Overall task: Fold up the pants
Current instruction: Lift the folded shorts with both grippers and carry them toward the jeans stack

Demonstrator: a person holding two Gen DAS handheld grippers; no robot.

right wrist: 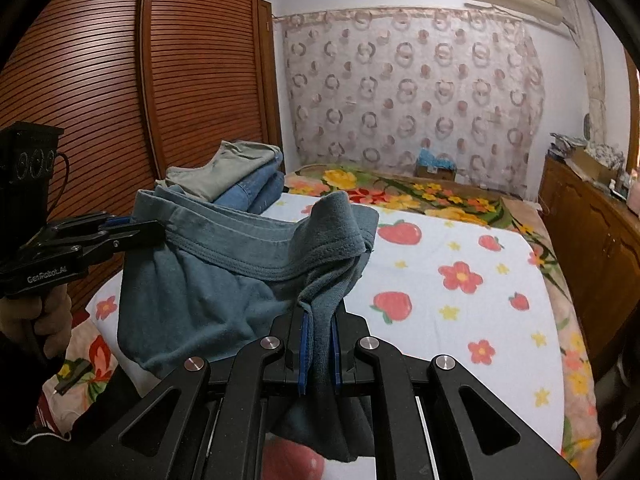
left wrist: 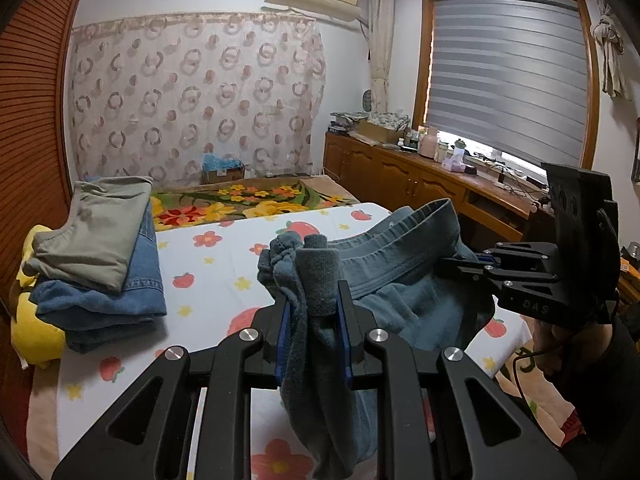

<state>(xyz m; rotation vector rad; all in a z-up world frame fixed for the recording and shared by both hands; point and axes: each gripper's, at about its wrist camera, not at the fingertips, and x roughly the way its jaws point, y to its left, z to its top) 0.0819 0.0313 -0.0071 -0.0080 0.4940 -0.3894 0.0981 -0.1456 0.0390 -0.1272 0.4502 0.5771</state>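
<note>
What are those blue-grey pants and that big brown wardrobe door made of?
The pants look like soft knit cotton, perhaps fleece: matte, fuzzy, with a ribbed elastic waistband. The wardrobe door looks like reddish-brown wood or wood veneer: slightly glossy, with horizontal slats.

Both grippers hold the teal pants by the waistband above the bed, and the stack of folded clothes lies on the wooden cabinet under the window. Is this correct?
Not quite. The left wrist view shows the stack of folded clothes on the bed, beside the wardrobe. Left gripper and right gripper do hold the teal pants.

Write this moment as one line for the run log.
step: pants lifted | left gripper: shut on teal pants | right gripper: shut on pants | folded stack: on bed
</note>
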